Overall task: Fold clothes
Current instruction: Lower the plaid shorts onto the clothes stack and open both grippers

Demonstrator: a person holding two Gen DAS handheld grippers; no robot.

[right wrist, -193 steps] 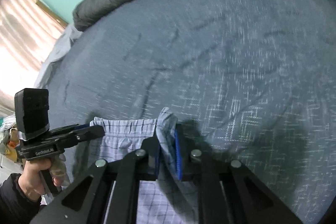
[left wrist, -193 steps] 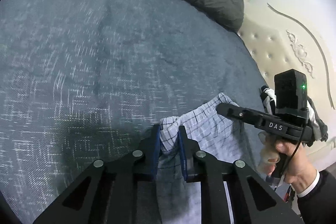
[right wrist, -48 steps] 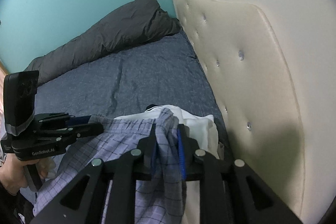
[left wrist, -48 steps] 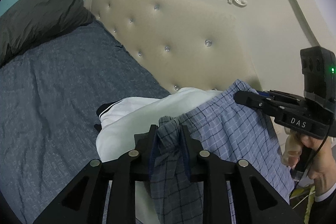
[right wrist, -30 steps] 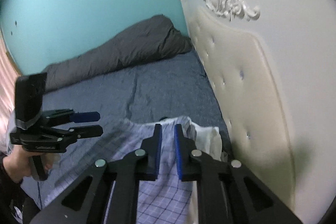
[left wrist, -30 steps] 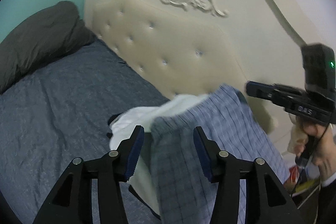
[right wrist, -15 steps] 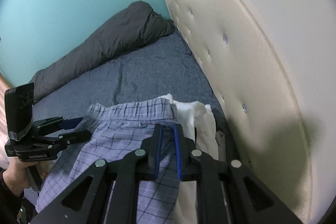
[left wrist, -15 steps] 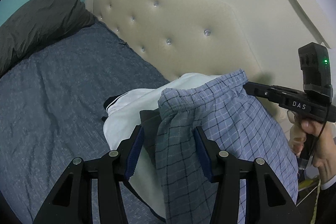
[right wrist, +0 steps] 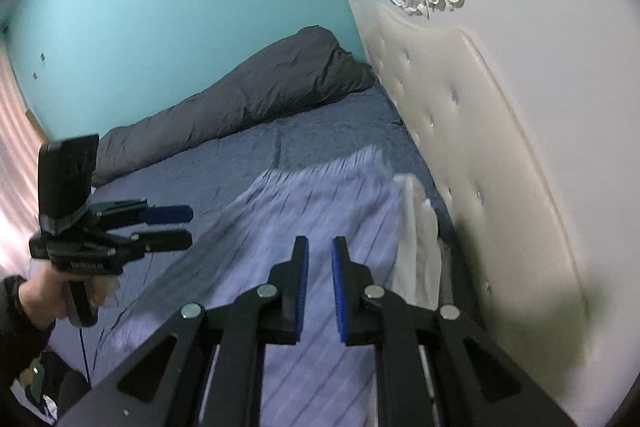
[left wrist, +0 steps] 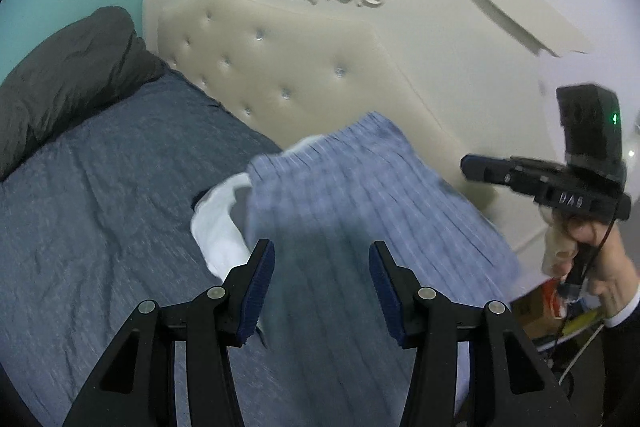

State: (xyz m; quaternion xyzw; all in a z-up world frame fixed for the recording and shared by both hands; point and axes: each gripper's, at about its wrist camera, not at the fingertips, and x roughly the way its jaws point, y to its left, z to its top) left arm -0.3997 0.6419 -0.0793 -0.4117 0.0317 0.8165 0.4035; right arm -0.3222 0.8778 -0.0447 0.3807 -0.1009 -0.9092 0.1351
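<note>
**A:** Left wrist view, nearest first: the left gripper (left wrist: 321, 285) is seen spread apart with nothing pinched, the blue checked shorts (left wrist: 360, 211) lying just past the pads. Under the shorts a white garment (left wrist: 218, 227) is stacked, both resting on the bed (left wrist: 100, 187) close to the padded headboard (left wrist: 304, 75). Further off, a dark duvet (left wrist: 68, 75) is rolled up against the teal wall.

**B:** Same thing is shown from the other side. The right gripper (right wrist: 319, 269) is nearly pressed together, only a slim gap left between the pads, and no cloth is caught in it. The shorts (right wrist: 312, 199) are spread below and ahead of it, with the white piece (right wrist: 416, 223) peeking out on the headboard side. Everything's a bit blurred, so the seams can't be made out.

**A:** How would the shorts be expected to handle?

**B:** Light, thin and floppy, probably. No shape would be held once lifted, so a single pinch would likely just let them droop and bunch. The gathered waistband at the far edge looks like the best place to be gripped, ideally at both corners, since the thicker band should slip less than the plain fabric.
</note>
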